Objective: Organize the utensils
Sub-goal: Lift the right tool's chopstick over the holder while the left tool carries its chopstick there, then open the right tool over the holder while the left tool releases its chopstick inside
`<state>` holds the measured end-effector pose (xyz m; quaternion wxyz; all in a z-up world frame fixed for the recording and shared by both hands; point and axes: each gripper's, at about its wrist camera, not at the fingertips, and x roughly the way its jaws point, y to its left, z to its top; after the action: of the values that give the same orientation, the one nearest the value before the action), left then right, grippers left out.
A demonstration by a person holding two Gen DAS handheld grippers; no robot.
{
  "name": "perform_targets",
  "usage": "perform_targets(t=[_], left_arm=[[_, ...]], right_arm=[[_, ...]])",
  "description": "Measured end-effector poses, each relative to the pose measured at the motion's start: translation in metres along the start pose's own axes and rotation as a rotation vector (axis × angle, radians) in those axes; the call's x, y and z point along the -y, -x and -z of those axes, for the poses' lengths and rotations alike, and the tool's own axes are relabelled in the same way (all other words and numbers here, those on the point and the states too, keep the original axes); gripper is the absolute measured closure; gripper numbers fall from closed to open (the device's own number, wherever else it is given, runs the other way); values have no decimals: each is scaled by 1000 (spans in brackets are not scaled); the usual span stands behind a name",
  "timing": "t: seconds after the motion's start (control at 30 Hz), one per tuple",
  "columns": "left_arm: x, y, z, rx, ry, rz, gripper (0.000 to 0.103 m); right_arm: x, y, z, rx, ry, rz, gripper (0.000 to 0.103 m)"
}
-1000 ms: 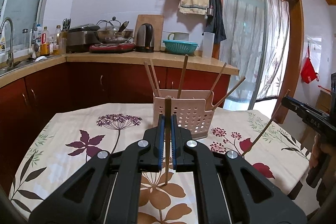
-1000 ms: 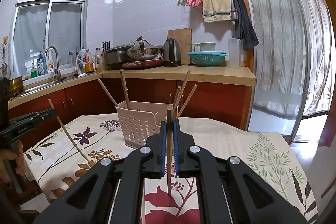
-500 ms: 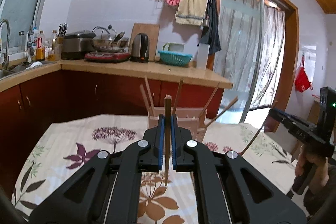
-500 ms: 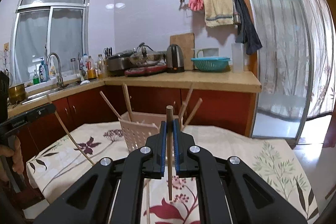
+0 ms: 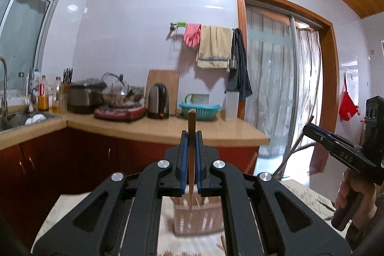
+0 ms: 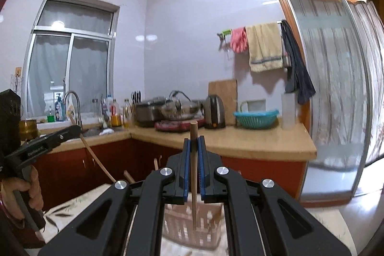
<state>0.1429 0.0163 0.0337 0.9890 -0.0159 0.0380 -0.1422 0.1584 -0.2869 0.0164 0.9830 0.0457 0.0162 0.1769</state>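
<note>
In the left wrist view my left gripper (image 5: 191, 134) is shut on a wooden chopstick (image 5: 191, 118) that stands upright, its lower tip above the pinkish perforated utensil basket (image 5: 206, 220). The right wrist view shows my right gripper (image 6: 194, 140) shut on a second upright chopstick (image 6: 194, 130), also hanging over the basket (image 6: 177, 227). Several chopsticks stand in the basket. Each gripper shows in the other's view: the right gripper (image 5: 336, 148) at the right edge, the left gripper (image 6: 45, 145) at the left edge, each in a hand.
The basket stands on a table with a floral cloth (image 6: 79, 200). Behind it runs a kitchen counter (image 5: 168, 128) with a kettle (image 5: 157, 101), a teal colander (image 5: 199, 109) and pots. A sink (image 6: 96, 131) is at the left, a sliding glass door (image 6: 336, 100) at the right.
Both grippers have risen with their chopsticks still clamped. The basket and table have dropped to the bottom of both views, and more wall and ceiling show.
</note>
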Motion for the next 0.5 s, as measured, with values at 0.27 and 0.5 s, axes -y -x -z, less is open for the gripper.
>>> perform_targets(t=[0.27,0.5], left_arm=[[0,-52,2,31,5,-10,97],[-1,-92,34,-52,14,-2,97]], right_arm=[[10,-46,6,9,6,11,96],[20,-80,38,-84,-11,18,96]])
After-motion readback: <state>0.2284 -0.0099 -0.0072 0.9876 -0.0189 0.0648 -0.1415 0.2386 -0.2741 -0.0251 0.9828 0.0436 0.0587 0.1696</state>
